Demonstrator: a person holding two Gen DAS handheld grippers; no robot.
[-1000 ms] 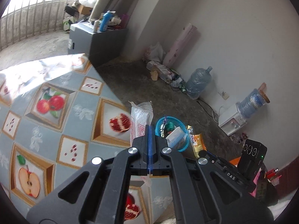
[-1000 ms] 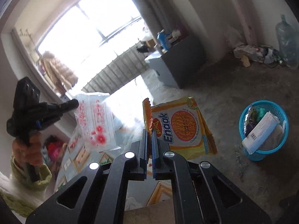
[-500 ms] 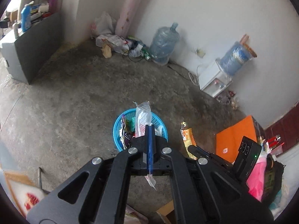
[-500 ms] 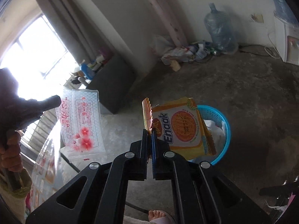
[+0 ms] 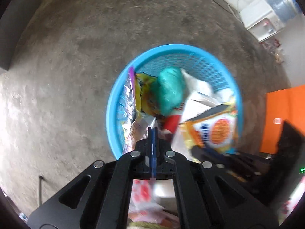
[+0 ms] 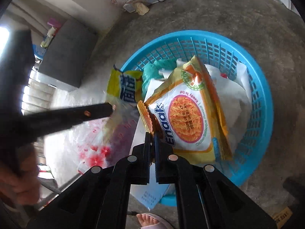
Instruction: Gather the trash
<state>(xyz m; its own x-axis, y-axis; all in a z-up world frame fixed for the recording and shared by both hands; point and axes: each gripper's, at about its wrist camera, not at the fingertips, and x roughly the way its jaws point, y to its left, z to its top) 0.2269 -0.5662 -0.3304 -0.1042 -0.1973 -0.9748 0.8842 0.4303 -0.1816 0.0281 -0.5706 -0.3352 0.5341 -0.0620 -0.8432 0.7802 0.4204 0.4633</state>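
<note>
A clear plastic wrapper (image 6: 99, 141) printed with red flowers is pinched by its edge in the closed left hand-held gripper (image 5: 153, 131), which is pointed steeply down over the near rim of the blue basket (image 5: 192, 48) on the concrete floor (image 5: 66, 66). The film is judged light, limp and slippery, best held at a crimped seam. To the right, a yellow Enaak noodle packet (image 6: 187, 112) is clamped by its serrated corner in the shut right hand-held gripper (image 6: 152, 133) and is hung above the basket, over a teal bag (image 5: 169, 89) and white wrappers already inside. The packet, too, is judged light and crinkly; it should drop freely once released. A toe in a slipper (image 6: 150, 219) is seen below.
</note>
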